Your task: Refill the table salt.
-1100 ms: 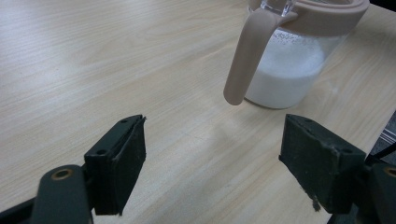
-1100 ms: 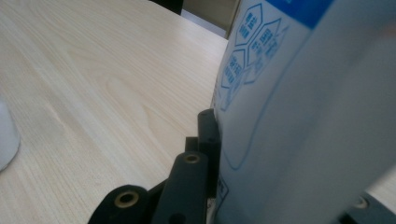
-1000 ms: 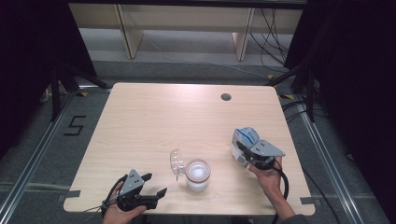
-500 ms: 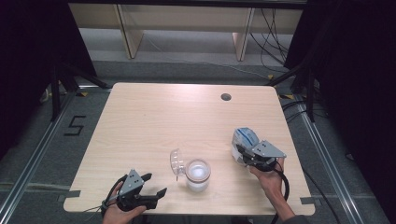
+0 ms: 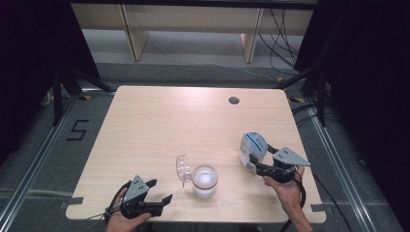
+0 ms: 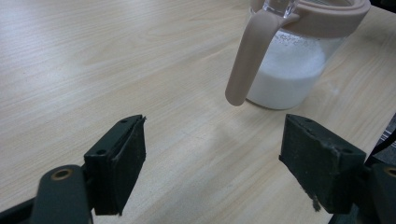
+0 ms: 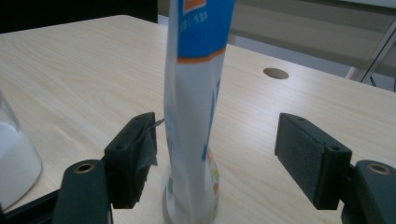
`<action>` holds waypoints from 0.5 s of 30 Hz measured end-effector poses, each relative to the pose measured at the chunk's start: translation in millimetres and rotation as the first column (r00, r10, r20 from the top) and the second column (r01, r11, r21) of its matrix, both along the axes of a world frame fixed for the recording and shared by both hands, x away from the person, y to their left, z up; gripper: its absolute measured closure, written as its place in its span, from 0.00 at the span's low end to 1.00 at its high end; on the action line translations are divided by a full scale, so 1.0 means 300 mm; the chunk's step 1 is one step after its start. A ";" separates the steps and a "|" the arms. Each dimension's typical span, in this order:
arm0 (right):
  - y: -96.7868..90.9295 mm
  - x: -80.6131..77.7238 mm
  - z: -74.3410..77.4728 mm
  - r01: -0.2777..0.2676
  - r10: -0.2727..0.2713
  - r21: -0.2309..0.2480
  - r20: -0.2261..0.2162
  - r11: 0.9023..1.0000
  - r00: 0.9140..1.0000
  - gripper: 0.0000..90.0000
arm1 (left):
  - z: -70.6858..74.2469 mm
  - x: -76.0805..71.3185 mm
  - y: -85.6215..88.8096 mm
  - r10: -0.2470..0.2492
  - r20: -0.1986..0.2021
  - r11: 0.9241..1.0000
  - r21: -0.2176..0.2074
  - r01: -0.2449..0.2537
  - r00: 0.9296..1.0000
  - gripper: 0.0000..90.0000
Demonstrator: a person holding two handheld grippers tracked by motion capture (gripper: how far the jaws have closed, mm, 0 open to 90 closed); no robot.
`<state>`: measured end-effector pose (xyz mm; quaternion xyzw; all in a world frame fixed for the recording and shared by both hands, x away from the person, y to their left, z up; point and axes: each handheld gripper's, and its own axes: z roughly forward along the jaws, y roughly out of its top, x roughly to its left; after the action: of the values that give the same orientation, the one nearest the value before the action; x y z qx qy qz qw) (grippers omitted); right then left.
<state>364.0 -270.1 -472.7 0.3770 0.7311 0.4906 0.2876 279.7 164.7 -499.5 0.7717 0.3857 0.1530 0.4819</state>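
Pouch (image 7: 194, 93) upright | between right tool (image 7: 229, 158) jaws, just opened | unpressed

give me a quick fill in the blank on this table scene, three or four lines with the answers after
1. The white and blue pouch stands upright between the jaws of the ____ hand-held gripper.
2. Those jaws have just been ____, and the pads no longer press on the pouch.
3. The glass jar holds a ____ powder.
4. The left hand-held gripper holds ____ between its open jaws.

Missing words: right; opening; white; nothing
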 end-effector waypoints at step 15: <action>-0.031 -0.091 -0.013 0.013 -0.016 -0.029 -0.109 1.000 0.994 0.29 | 0.002 0.002 0.003 -0.008 0.004 1.000 0.028 0.008 1.000 0.24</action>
<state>336.8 -279.4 -476.4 0.4044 0.7499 0.4568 0.2559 280.2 165.6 -498.9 0.7797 0.3795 0.1579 0.4723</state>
